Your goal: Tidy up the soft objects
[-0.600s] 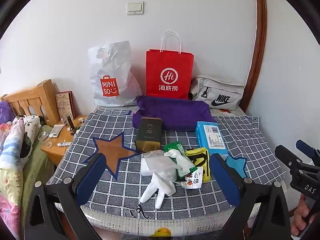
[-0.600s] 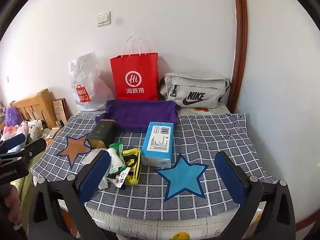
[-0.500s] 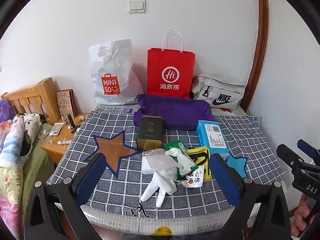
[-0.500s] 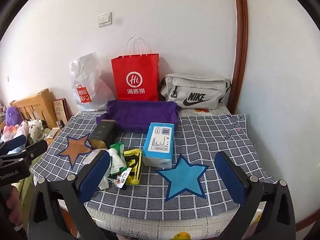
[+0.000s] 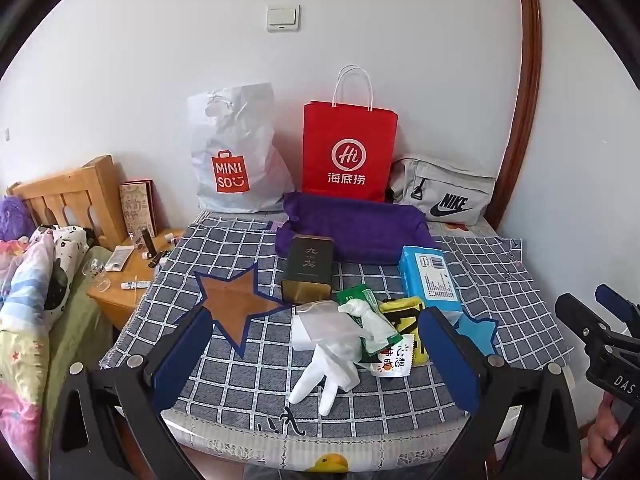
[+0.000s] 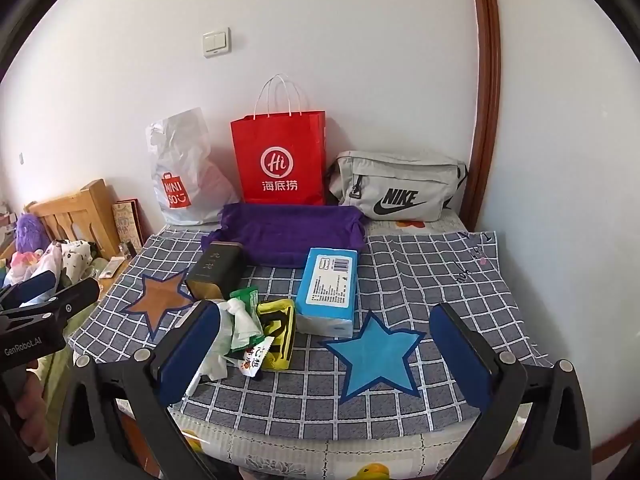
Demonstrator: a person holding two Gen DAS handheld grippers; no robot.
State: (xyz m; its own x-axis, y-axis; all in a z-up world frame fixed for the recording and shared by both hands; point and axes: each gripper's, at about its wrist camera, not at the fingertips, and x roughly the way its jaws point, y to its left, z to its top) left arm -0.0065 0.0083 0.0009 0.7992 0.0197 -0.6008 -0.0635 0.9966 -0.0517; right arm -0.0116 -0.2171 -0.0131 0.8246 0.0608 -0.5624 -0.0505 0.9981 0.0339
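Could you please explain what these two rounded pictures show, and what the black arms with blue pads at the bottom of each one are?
There is no robot here: a person holds a two-finger gripper in each hand, and each gripper carries a wide-angle camera looking along its fingers. One picture comes from the left gripper, the other from the right gripper. The blue pads are the fingers; both pairs stand wide open and hold nothing.

Ahead is a table under a checked cloth with star patches. On it lie a white glove, green and yellow packets, a blue tissue pack, a dark tin and a purple cloth tray. Against the wall stand a white plastic bag, a red paper bag and a grey pouch.
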